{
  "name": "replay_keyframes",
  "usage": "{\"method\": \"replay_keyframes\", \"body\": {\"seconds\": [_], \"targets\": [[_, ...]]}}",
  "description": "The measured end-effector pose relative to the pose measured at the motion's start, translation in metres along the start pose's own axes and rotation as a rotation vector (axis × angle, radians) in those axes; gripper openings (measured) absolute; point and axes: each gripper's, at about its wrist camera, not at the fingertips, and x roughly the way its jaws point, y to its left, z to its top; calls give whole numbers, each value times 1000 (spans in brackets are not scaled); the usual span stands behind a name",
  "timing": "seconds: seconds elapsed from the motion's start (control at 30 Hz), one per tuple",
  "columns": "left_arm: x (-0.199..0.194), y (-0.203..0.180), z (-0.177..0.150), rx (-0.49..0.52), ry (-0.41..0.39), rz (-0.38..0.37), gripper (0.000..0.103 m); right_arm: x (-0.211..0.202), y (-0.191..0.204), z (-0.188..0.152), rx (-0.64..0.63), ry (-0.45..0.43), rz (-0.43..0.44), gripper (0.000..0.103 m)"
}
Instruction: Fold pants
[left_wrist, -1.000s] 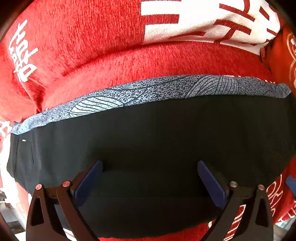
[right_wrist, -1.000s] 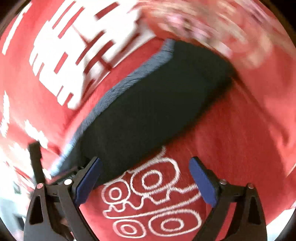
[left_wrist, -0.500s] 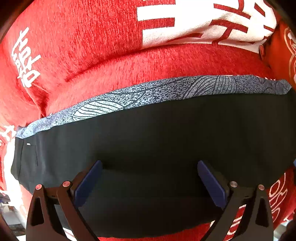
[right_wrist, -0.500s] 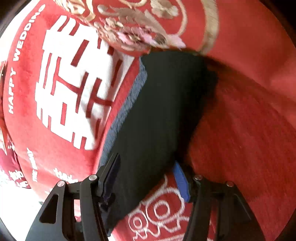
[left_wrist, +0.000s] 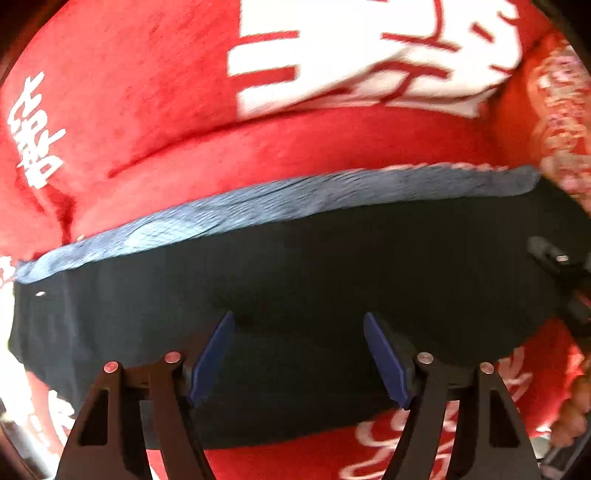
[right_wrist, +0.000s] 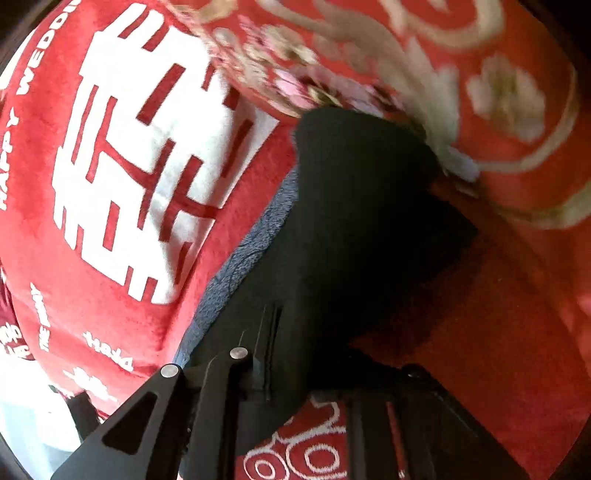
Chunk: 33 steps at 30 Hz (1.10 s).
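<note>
The black pants (left_wrist: 295, 280) lie folded into a long band on the red blanket, with a grey-blue patterned waistband (left_wrist: 280, 206) along the far edge. My left gripper (left_wrist: 298, 354) is over the near edge of the pants, its blue-padded jaws partly closed with fabric between them. In the right wrist view the pants (right_wrist: 354, 236) run away from the camera. My right gripper (right_wrist: 306, 380) is shut on the near end of the pants, its pads hidden by the fabric. The right gripper also shows at the right edge of the left wrist view (left_wrist: 565, 273).
A red blanket (left_wrist: 155, 96) with large white characters covers the surface. A red embroidered cushion or quilt (right_wrist: 461, 74) with gold and pink flowers lies against the far end of the pants. A pale floor area (right_wrist: 26, 424) shows at the lower left of the right wrist view.
My right gripper swung to the end of the pants and closed on it. My left gripper's jaws narrowed over the near edge of the pants.
</note>
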Motion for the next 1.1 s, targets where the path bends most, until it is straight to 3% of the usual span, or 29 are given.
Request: {"method": "replay_keyframes", "body": {"seconds": [0.1,0.17,0.2,0.27,0.37,0.5,0.57,0.67,0.73,0.77,0.83,1.1], "targets": [[-2,-23,-1,28,-66,-58,75,-8,14,-2,-47,-16,-3,16],[20,-33,-13,40,-33,-59,75,-12,24,-3,-66,-25,3,16],[18,-36,-22,35,-116,-45,75,-13,29,-4,-74,-25,6,15],[16,-39,-28,58,-148,-25,76,-15,45,-8,-124,-26,-12,15],[15,-31,-25,6,-127,-82,75,-20,71,-16,-233,-34,-52,15],[15,-28,-30,60,-151,-107,76,-23,107,-29,-374,-31,-103,15],[12,-19,-26,57,-110,-160,76,-22,130,-40,-463,-30,-141,15],[1,10,-21,-8,-56,-223,76,-19,163,-57,-582,-35,-198,15],[-12,39,-22,-46,-62,-205,76,-15,184,-71,-654,-38,-235,15],[-19,59,-22,-58,-67,-186,76,-10,195,-80,-690,-37,-255,15],[-28,93,-25,-80,-74,-147,97,0,213,-97,-751,-37,-281,17],[-34,237,-46,-236,-68,40,97,95,266,-209,-1021,59,-420,21]]}}
